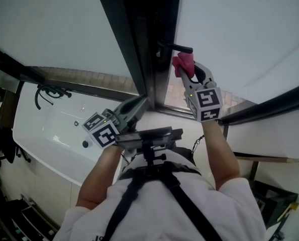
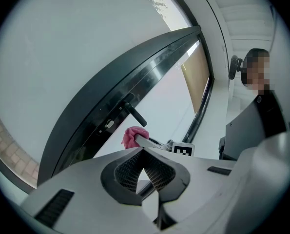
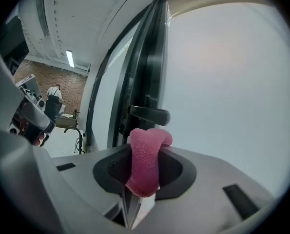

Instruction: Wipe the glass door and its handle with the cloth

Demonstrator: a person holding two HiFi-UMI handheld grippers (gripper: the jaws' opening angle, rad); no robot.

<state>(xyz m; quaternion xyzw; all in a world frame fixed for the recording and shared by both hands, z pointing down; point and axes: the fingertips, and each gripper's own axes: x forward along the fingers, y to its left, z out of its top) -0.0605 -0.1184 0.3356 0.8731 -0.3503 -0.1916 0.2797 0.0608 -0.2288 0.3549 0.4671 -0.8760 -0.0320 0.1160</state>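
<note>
**Right gripper (image 1: pixel 182 71).** I read its jaws as clenched on the pink cloth (image 3: pixel 145 162). The cloth is pinched through its middle, and a rounded fold stands proud of the fingertips. In my judgement this grip is deliberate: soft fabric leads, not the hard jaw tips, so only fabric should meet the surface.

**Cloth position.** The fold sits just below the dark lever handle (image 1: pixel 177 47), on its free-end side. I cannot confirm contact between cloth and handle in any view; the gap, if any, is slight.

**Left gripper (image 1: pixel 140 103).** Its jaws are closed tip to tip with nothing between them. It is held below the handle and to the hinge-post side, close to the dark door frame (image 1: pixel 134 39). I cannot tell whether it touches the frame. I judge that it is parked there to stay out of the wiping path, or possibly to steady the door.

**Glass door (image 1: pixel 239 29).** The pale pane spreads away from the handle beyond the lever's free end. No streaks or wiped bands are legible on it.

**Step in hand.** I take this as the approach to the handle, with the pane yet to be judged.

**Caution.** The lever is narrow and rounded, so the fold may slide off one side. I would press lightly and keep the fabric wrapped over the bar.
</note>
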